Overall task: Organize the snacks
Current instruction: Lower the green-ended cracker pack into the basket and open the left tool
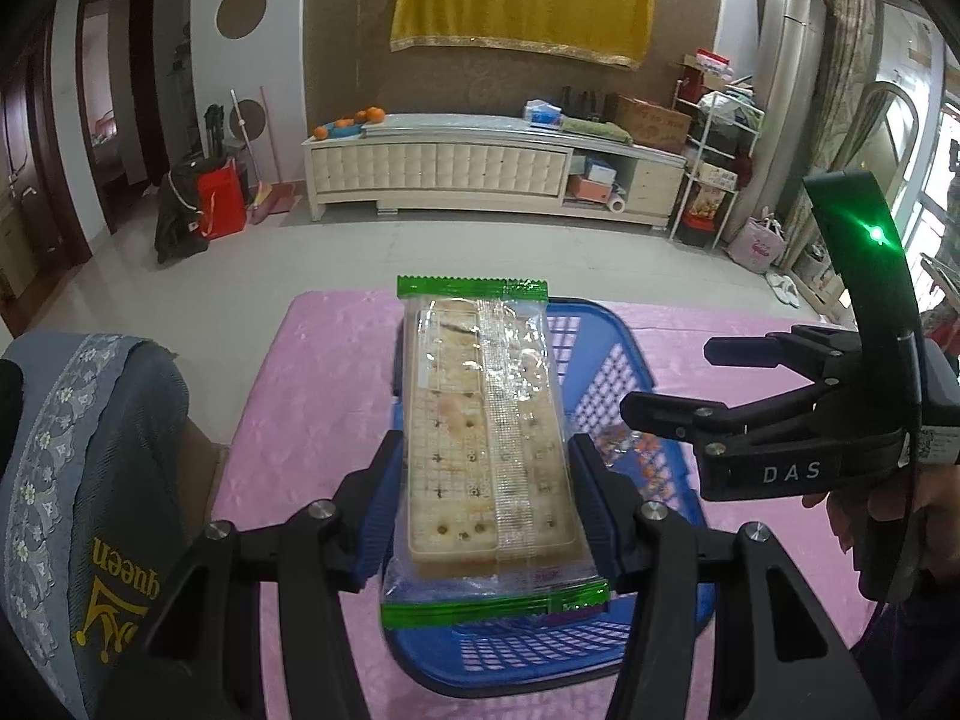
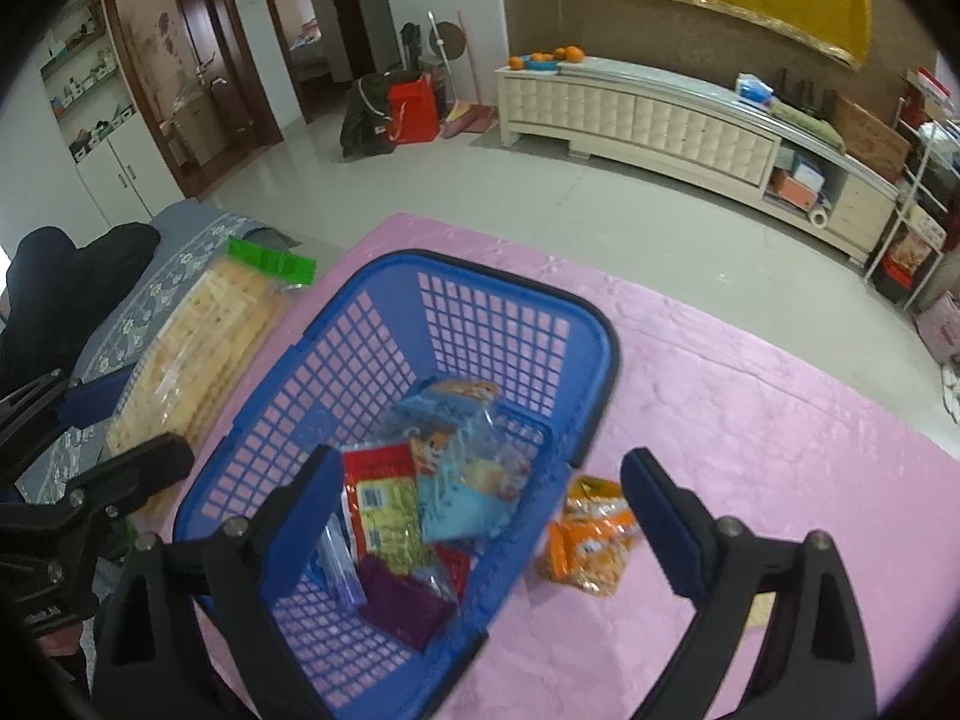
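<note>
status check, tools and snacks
Left tool shut on green-edged clear cracker pack above blue plastic basket. Right tool open, empty. Orange snack bag outside basket.

Blue lattice-walled basket point(image 2: 516, 324) on pink faintly floral worktop point(image 2: 750, 420). Cracker pack point(image 1: 486, 450): clear wrap, green ends. Orange snack bag point(image 2: 591, 537). Fingers point(image 1: 375, 516) blue-padded, black arms.

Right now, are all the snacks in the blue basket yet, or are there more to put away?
Not yet. Several packets already lie in the blue basket: a light blue bag, a red and yellow packet and a purple one. The left gripper holds a green-edged cracker pack above the basket. The orange snack packet lies on the pink cloth outside it, near the open, empty right gripper.
</note>
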The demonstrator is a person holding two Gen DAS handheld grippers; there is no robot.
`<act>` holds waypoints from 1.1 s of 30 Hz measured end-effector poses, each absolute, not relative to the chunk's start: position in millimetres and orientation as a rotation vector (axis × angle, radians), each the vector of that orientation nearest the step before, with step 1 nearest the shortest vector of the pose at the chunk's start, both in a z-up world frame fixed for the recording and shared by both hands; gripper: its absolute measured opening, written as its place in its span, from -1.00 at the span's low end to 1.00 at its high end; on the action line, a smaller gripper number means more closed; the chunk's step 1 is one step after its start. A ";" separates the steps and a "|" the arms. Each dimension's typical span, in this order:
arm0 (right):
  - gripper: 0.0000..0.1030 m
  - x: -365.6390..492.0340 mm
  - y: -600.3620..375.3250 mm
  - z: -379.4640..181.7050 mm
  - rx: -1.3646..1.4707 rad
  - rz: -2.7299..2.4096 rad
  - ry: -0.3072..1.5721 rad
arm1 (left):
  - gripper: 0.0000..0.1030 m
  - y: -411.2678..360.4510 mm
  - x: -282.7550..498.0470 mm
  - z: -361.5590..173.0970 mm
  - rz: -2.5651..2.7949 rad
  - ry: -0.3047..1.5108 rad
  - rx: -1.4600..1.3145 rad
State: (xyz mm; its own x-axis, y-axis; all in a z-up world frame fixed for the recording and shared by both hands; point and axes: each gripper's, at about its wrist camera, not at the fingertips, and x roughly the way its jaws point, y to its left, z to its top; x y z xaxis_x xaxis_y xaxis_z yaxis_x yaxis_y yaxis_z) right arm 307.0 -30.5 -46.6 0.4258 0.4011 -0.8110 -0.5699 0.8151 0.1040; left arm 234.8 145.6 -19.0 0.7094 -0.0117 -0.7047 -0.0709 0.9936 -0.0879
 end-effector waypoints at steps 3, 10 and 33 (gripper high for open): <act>0.85 302.2 -38.0 -44.7 -0.194 0.590 0.952 | 0.00 137.7 232.3 -18.5 0.013 0.778 -0.111; 0.85 298.3 -54.1 -43.8 -0.172 0.540 0.961 | 0.00 124.5 234.8 -22.2 -0.030 0.786 -0.102; 0.85 348.8 -86.4 -76.3 -0.067 0.443 1.000 | 0.00 124.7 314.2 -62.9 -0.073 0.892 -0.113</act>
